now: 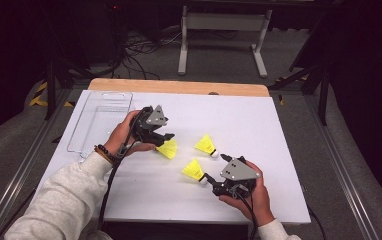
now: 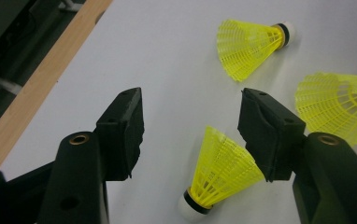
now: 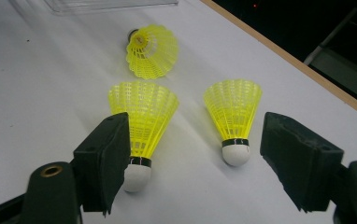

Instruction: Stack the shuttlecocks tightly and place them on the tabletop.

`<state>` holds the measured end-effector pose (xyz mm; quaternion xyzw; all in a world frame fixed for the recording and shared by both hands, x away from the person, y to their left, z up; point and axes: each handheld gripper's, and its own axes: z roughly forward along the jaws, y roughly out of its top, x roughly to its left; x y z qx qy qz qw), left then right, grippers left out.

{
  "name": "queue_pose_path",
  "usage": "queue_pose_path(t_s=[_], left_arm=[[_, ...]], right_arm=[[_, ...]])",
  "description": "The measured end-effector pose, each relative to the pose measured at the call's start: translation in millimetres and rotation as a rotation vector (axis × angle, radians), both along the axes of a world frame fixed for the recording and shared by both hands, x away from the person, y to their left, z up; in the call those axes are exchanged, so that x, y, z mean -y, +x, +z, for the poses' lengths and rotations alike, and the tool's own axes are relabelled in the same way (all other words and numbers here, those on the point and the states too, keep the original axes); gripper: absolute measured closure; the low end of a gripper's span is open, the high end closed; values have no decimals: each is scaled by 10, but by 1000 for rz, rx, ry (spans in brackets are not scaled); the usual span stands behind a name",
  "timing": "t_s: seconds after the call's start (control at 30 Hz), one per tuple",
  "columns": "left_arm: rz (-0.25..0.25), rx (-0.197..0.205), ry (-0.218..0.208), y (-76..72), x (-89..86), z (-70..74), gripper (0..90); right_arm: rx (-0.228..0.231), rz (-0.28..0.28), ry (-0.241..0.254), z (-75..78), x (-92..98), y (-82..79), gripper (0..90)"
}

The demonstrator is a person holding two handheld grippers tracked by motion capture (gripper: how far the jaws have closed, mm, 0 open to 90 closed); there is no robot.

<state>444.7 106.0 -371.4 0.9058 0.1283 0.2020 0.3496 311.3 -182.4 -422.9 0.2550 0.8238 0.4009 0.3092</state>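
On white table (image 1: 259, 130), yellow mesh-skirted shuttlecocks (image 2: 221, 170)

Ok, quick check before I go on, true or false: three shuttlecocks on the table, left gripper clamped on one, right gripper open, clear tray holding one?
1. Three yellow shuttlecocks lie on the table. True.
2. The left gripper is clamped on a shuttlecock. False: its jaws stand apart, with the near shuttlecock lying loose between them.
3. The right gripper is open. True.
4. The clear tray holds a shuttlecock. False: nothing yellow is in it.
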Motion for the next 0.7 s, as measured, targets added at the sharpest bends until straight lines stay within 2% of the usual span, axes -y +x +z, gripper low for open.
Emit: queue_pose_path(t_s=[0.07,0.13,0.2,0.23,0.33,0.4,0.43,0.5,0.53,0.57,0.7], left_arm=[[-4,19,-27,-47,-60,20,392],[-5,18,-38,-65,-85,24,387],[-11,37,-74,-136,-166,25,372],[-11,37,-74,-136,-166,25,364],[-21,62,-133,-251,-297,11,340],[-27,82,-160,-317,-378,-3,330],[-27,82,-160,-317,-378,-3,322],[-34,98,-208,-427,-506,-35,304],[-34,98,-208,-427,-506,-35,296],[-34,116,-215,-491,-568,-61,291],[-30,132,-257,-605,-727,-114,281]], right_arm=[[1,0,1,0,-2,4,256],[2,1,2,4,-3,8,253],[1,1,6,7,-3,12,250],[1,1,6,7,-3,12,250],[4,-4,13,7,-5,32,234],[3,-5,15,7,-5,39,223],[1,-6,17,7,-5,42,220],[-4,-4,24,7,-6,58,212],[-4,-4,24,7,-6,58,212],[-4,-1,24,7,-14,73,204],[-6,4,27,7,-25,84,191]])
